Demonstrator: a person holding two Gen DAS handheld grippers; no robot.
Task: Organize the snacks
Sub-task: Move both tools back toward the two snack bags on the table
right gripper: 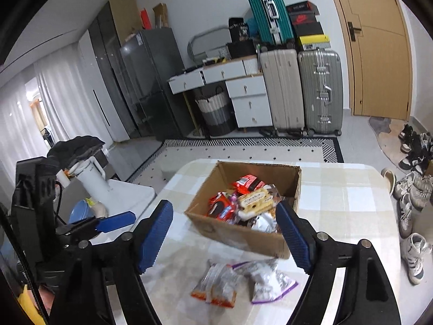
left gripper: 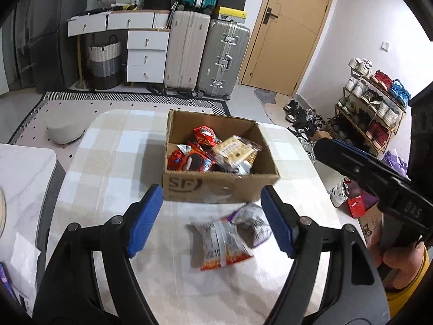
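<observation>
Fingers of the left gripper (left gripper: 211, 216) stand wide apart with nothing between their blue pads, hovering above the checked table (left gripper: 113, 162); just past them, at about six o'clock from the box, two snack packets lie touching each other on the cloth, a silver packet with an orange end (left gripper: 220, 243) nearer the camera and a silver packet with a purple edge (left gripper: 254, 222) toward two o'clock of it. Fingers of the right gripper (right gripper: 224, 235) are likewise spread, empty, over the same pair: from this wrist the orange-ended packet (right gripper: 219, 287) sits at nine o'clock of the purple-edged one (right gripper: 268, 281). Beyond both grippers stands an open cardboard box (left gripper: 216, 187) marked SF on its near wall, resting on the table and apart from the loose packets. Inside it are piled red wrapped snacks (left gripper: 189, 159), a pale biscuit pack (left gripper: 235, 149) lying on top toward three o'clock, and a silver wrapper underneath. In the left wrist view the right gripper shows at three o'clock, held in a hand (left gripper: 400, 262). Against the far wall at twelve o'clock are suitcases (left gripper: 205, 57), a white drawer unit (left gripper: 146, 54) and a wooden door (left gripper: 292, 29); a shoe rack (left gripper: 373, 108) stands at two o'clock.
</observation>
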